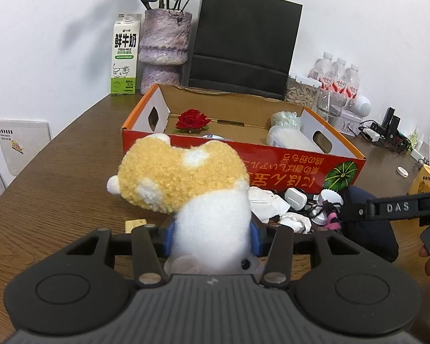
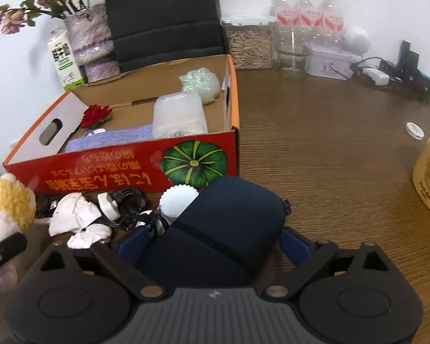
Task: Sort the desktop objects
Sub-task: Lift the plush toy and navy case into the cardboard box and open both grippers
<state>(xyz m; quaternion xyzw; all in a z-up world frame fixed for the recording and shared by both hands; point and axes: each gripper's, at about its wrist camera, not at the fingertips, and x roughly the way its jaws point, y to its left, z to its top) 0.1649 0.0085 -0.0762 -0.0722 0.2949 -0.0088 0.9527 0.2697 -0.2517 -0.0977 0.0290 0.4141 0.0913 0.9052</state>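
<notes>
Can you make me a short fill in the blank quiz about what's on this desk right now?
1. The left tool is shut on a yellow and white ____ toy.
2. The red flower lies inside the ____ box.
3. The navy pouch sits between the fingers of the ____ tool.
4. The milk carton stands beside the purple ____.

Missing words: plush; cardboard; right; vase
</notes>
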